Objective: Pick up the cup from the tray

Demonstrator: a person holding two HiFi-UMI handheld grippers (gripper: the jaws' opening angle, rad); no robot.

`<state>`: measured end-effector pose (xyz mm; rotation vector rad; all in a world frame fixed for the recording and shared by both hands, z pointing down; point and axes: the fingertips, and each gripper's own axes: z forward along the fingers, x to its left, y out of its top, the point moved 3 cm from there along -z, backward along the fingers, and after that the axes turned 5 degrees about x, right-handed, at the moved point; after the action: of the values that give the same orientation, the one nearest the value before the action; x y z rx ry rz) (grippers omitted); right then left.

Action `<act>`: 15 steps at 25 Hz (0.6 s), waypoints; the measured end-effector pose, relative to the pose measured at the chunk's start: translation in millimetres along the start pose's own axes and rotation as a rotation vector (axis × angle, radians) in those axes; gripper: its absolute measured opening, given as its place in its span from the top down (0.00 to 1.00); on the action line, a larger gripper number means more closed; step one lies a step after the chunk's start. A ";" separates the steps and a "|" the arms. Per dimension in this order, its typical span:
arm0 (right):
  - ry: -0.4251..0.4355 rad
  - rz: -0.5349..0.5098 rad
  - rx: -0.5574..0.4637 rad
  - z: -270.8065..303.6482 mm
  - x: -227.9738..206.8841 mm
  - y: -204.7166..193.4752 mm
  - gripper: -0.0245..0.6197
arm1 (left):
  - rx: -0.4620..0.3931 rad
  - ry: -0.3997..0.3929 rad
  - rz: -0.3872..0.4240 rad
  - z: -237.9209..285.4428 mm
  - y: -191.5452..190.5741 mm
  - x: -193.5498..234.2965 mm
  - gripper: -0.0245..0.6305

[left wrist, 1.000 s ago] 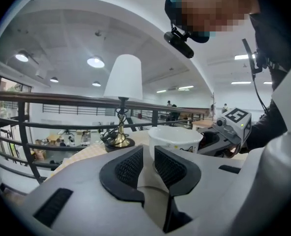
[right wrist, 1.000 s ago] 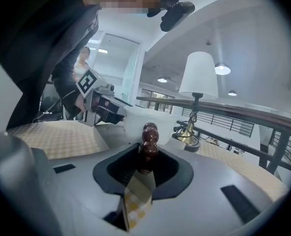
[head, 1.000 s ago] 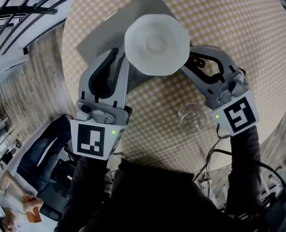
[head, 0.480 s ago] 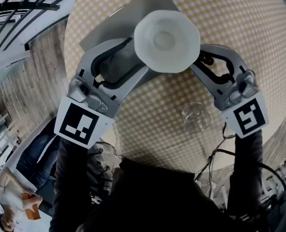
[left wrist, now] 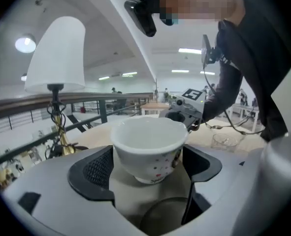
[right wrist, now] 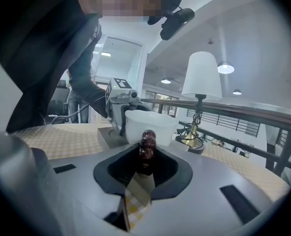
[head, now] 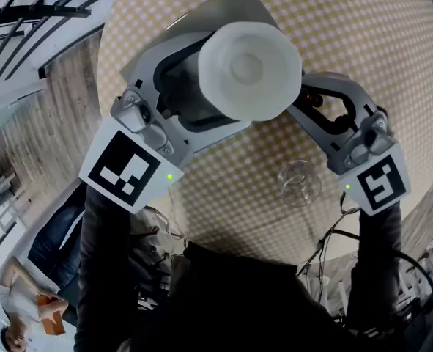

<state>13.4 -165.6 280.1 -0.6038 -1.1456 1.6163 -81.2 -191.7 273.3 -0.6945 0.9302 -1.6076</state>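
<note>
- White ceramic cup sat between the wide-apart jaws of the left gripper, which had just been opening; neither pad pressed it.
- It seemed raised over the near edge of the flat grey tray, though whether it was clear of the tray could not be told.
- The right gripper was clenched on a dark red beaded piece at the cup's side, probably its handle.
- Doing this well meant keeping that grip firm and level, drawing the left jaws back without brushing the rim, and staying off the clear glass tumbler.
</note>
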 end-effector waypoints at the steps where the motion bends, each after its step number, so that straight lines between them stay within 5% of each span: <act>1: 0.003 -0.004 0.001 -0.8 0.0 0.8 0.87 | 0.005 0.013 0.022 2.3 3.2 1.3 0.28; 15: -0.017 -0.055 -0.020 -16.7 -2.2 25.9 0.88 | -0.016 0.018 0.060 -7.7 33.0 -0.8 0.28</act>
<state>16.3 -162.0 249.5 -0.5680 -1.1826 1.5674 -70.5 -192.3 241.2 -0.6579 0.9697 -1.5573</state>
